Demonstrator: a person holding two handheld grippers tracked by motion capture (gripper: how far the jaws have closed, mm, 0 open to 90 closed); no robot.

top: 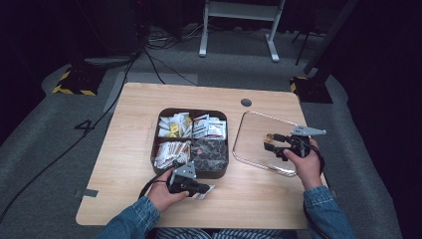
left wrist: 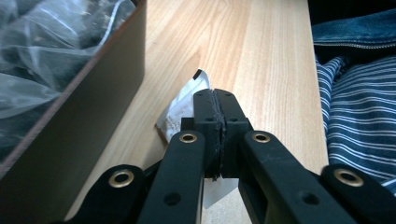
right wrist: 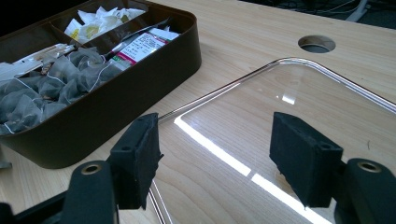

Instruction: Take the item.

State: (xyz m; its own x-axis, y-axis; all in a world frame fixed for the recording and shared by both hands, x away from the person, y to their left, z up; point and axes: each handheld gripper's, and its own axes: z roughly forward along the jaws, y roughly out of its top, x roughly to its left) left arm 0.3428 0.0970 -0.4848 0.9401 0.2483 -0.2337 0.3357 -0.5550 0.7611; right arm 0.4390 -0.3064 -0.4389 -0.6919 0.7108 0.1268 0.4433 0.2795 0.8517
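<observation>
- The left gripper (left wrist: pixel 215 100), matte black plastic with brass rivets, has its jaws pressed together on a small flat white paper sachet (left wrist: pixel 184 108); the sachet lies on the table just in front of the near wall of the dark brown, round-cornered compartment box (top: pixel 219 172), close to that wall but apart from it.
- From the high view, the left gripper (top: pixel 203 189) sits at the box's near edge, with the white sachet (top: pixel 208 190) poking out at its tip.
- The brown box has smooth, satiny walls and four compartments: crinkled clear mesh tea bags (right wrist: pixel 42 93) fill the one nearest the right gripper, and printed paper packets (top: pixel 209 127) and pale sachets (top: pixel 174 124) fill the others.
- The right gripper (right wrist: pixel 224 149) stands open, its two foam-like black pads well apart with nothing between them, hovering over the near edge of a clear, glossy plastic lid (right wrist: pixel 299 107) with a raised rounded rim.
- This transparent lid lies flat just right of the box, catching bright streaks of light.
- The table (top: pixel 134 144) is light wood-grain laminate with rounded corners and a round cable hole (top: pixel 246 102) beyond the box.
- Around the table lies grey carpet (top: pixel 45 149), with black cables trailing across it, yellow-and-black hazard-striped bases (top: pixel 74 82), and a white metal frame (top: pixel 239 25) farther back in a dark room.
- The person's denim sleeves (top: pixel 132 219) come in at the table's near edge.
</observation>
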